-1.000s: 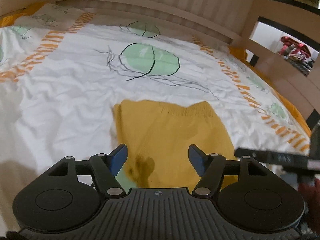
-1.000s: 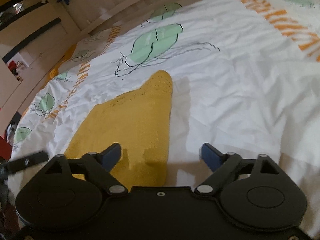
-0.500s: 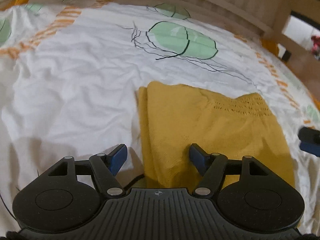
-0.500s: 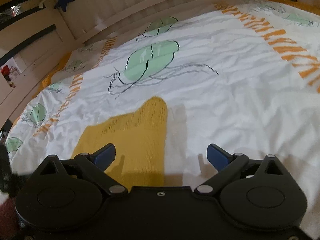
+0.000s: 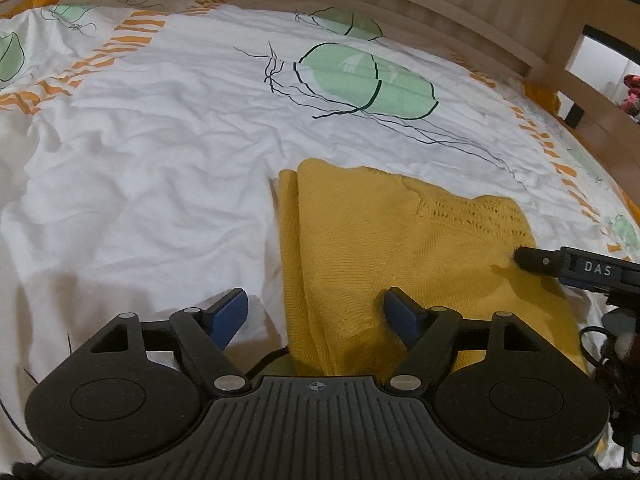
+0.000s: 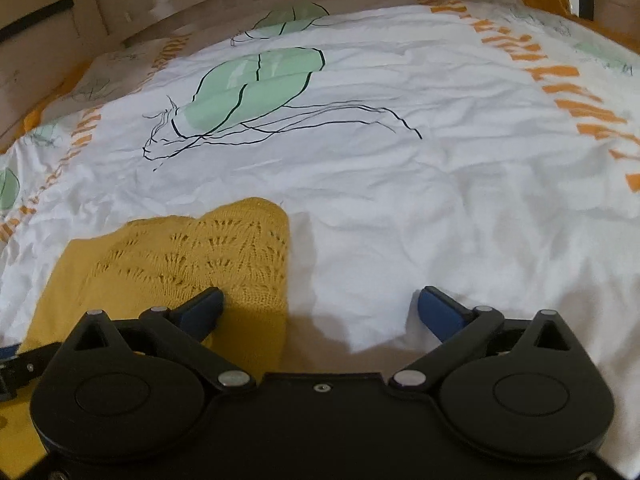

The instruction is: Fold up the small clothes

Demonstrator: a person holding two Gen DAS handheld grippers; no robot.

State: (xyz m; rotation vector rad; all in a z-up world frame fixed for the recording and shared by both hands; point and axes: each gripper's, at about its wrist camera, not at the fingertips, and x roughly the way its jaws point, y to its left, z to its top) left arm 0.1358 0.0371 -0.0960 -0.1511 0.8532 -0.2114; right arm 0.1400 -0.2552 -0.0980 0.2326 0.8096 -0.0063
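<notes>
Yellow knit garment (image 5: 400, 248), one, folded on one bedsheet (image 5: 160, 160), two grippers, left gripper (image 5: 316, 312) and right gripper (image 6: 320, 312), fingers spread, empty

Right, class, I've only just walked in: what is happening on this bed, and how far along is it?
A person holding two handheld grippers is folding a mustard-yellow knitted garment on a white bedsheet printed with green leaves and orange stripes. The garment lies flat and looks already folded over. The left gripper is open, straddling the garment's near left edge. The right gripper is open too, at its lace-patterned right edge. Neither grips the cloth.
</notes>
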